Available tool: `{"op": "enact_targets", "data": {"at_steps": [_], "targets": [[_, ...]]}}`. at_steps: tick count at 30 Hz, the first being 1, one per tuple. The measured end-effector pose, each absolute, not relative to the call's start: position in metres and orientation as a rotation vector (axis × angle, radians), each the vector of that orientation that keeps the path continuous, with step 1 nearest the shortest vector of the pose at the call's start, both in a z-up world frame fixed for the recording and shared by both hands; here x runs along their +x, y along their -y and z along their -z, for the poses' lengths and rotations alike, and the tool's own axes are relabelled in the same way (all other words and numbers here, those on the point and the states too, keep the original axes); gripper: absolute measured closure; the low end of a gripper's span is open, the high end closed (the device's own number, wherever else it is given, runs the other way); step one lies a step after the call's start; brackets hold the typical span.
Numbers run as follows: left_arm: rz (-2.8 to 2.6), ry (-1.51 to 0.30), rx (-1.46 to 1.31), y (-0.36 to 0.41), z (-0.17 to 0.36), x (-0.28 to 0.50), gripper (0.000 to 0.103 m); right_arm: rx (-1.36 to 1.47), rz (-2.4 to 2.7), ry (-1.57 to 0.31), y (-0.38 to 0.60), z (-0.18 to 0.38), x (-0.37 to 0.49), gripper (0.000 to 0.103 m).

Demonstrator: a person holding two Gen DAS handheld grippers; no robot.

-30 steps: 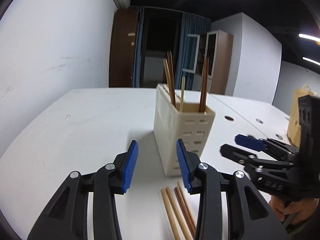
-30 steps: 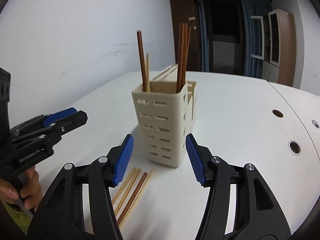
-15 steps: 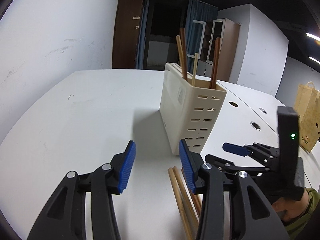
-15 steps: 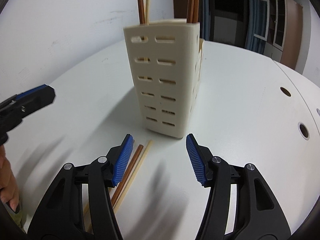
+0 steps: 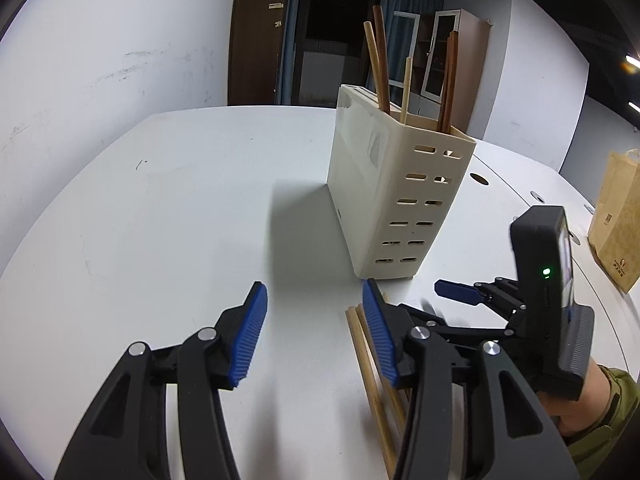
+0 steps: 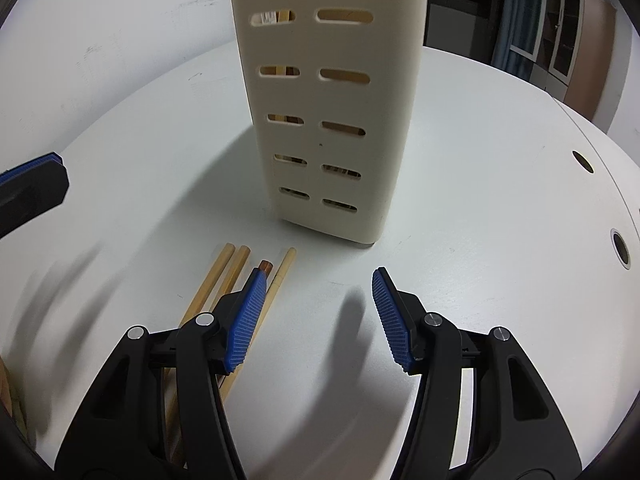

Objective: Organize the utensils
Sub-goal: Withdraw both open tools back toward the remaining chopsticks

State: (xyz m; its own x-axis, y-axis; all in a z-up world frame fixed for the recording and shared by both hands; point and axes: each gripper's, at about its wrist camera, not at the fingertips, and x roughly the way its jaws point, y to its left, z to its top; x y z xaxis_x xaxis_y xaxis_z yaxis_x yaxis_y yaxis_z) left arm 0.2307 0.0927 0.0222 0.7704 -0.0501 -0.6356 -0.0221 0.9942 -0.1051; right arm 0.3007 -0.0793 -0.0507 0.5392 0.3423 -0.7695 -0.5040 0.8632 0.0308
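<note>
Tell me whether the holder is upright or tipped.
Upright: the holder stands on its base on the table, with chopsticks sticking up out of its top.

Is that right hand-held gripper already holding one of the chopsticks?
No, the right hand-held gripper is open and empty, while the chopsticks lie flat on the table.

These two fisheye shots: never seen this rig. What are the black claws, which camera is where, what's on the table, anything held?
No robot arm here. A person holds a two-finger gripper in each hand, and each has a camera looking along its blue-padded fingers.

Left wrist view: the left gripper is in front, with the right one and the hand holding it at the side. Right wrist view: the right gripper.

On the white table stands a cream slotted holder with some chopsticks already upright in it. More loose chopsticks lie flat before it. A paper bag sits further off.

Both grippers are open and empty; the left's jaws have just been opening.
</note>
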Motion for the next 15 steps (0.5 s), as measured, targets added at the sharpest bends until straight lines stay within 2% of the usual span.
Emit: {"op": "enact_targets", "data": {"at_steps": [15], "targets": [[0.03, -0.763, -0.102, -0.088, -0.007, 0.24, 0.054, -0.251, -0.503, -0.903, 0.059, 0.064, 0.309, 0.05]]}}
